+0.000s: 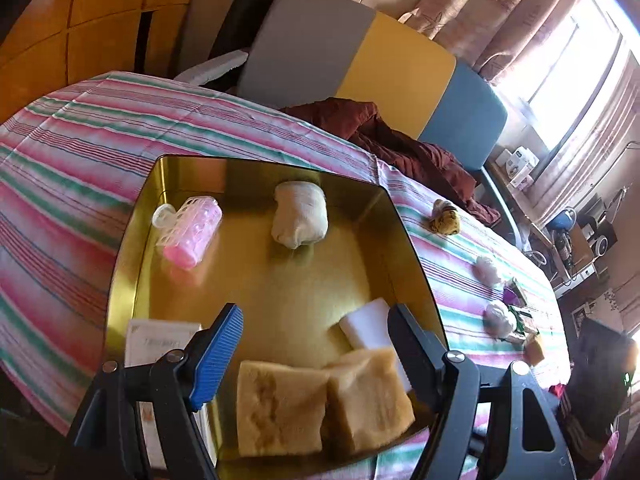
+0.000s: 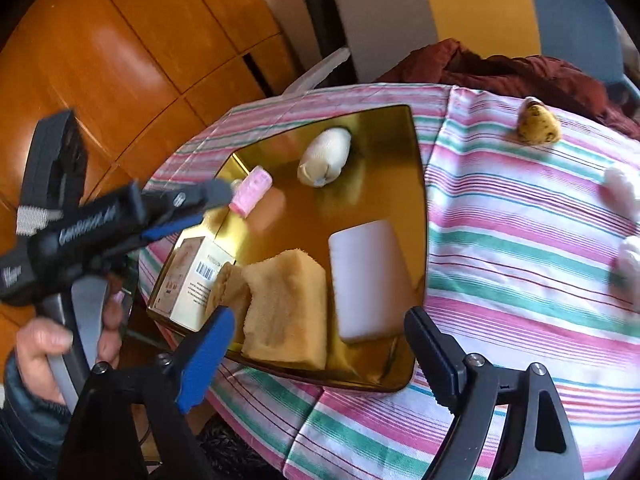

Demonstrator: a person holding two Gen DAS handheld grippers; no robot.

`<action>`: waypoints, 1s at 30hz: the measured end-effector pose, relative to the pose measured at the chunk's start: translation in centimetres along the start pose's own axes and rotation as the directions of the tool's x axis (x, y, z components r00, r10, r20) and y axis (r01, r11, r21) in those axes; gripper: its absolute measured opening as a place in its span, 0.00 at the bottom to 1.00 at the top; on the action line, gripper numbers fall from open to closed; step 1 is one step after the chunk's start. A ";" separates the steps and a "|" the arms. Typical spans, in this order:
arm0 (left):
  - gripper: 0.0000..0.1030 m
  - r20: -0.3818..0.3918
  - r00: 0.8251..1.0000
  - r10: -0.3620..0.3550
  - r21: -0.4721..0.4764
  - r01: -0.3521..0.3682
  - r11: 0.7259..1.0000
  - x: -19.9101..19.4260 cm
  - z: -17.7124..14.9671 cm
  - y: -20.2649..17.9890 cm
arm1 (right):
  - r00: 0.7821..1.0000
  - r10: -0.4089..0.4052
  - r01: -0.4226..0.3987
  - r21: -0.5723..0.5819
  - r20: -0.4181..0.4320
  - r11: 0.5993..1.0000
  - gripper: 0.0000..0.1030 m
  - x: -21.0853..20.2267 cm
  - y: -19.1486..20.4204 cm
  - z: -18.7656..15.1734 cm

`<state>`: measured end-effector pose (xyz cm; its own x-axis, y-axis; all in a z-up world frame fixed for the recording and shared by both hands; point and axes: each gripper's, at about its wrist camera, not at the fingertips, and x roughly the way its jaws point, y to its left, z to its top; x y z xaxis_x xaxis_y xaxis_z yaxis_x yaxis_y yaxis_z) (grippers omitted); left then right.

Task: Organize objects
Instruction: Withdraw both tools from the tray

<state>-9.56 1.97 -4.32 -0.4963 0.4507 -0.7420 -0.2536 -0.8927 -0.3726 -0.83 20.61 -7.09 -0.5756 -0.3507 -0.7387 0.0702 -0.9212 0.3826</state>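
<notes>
Blue-ribbed pads: the left gripper (image 1: 316, 344) has its fingers spread wide and empty above the near end of the tray, with the two tan sponges (image 1: 320, 404) lying between and just below them.
Right gripper (image 2: 320, 344): fingers likewise wide apart and holding nothing, poised over the tray's near edge, above a tan sponge (image 2: 286, 308) and the white foam block (image 2: 370, 280).
Gold metal tray (image 1: 132, 232): it sits on the striped tablecloth (image 1: 80, 140) and already holds the sponges, the white block, a small printed carton (image 2: 196, 280) at the near left, a pink hair roller (image 1: 192, 232) and a rolled white cloth bundle (image 1: 300, 214) at the far end.
Still outside: a tiger-patterned small toy (image 1: 445, 216) and two pale fluffy balls (image 1: 488, 270) lie on the cloth, to the right of the tray and apart from it; further small items beyond them are too small to name.
Step in hand: judged as between placements, both grippers free over the tray.
Next move: probably the right gripper swings out to the loose items on the cloth, closing on one soft piece gently before carrying it to a bare part of the tray.
</notes>
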 end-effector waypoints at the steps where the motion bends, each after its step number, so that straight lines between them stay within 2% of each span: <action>1: 0.74 0.007 1.000 0.002 0.004 -0.002 1.000 -0.4 -0.3 -0.1 | 1.000 -0.007 0.007 0.004 0.006 1.000 0.85 -0.5 0.0 0.0; 7: 0.74 0.056 0.997 0.057 0.054 -0.061 0.997 -2.8 -2.0 -0.9 | 0.997 -0.058 0.058 -0.001 0.047 0.998 0.87 -1.7 0.1 -0.3; 11: 0.74 0.087 0.990 0.107 0.078 -0.114 0.990 -3.8 -3.0 -1.6 | 0.993 -0.096 0.098 -0.023 0.075 0.995 0.93 -2.2 0.6 -0.6; 14: 0.74 0.102 0.983 0.152 0.101 -0.162 0.982 -4.0 -3.2 -2.2 | 0.989 -0.114 0.118 -0.040 0.091 0.992 0.96 -2.5 1.0 -0.6; 22: 0.74 0.144 0.968 0.207 0.136 -0.227 0.964 -4.6 -3.9 -3.4 | 0.984 -0.146 0.151 -0.051 0.099 0.987 0.98 -2.7 1.2 -0.8; 30: 0.74 0.135 0.967 0.215 0.160 -0.235 0.959 -4.4 -4.3 -3.9 | 0.981 -0.167 0.173 -0.045 0.101 0.984 0.99 -2.8 0.9 -0.8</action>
<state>-2.79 3.46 -1.97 -0.6466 0.2445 -0.7226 -0.2592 -0.9613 -0.0933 1.52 20.67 -5.15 -0.6585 -0.1727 -0.7325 0.0062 -0.9745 0.2242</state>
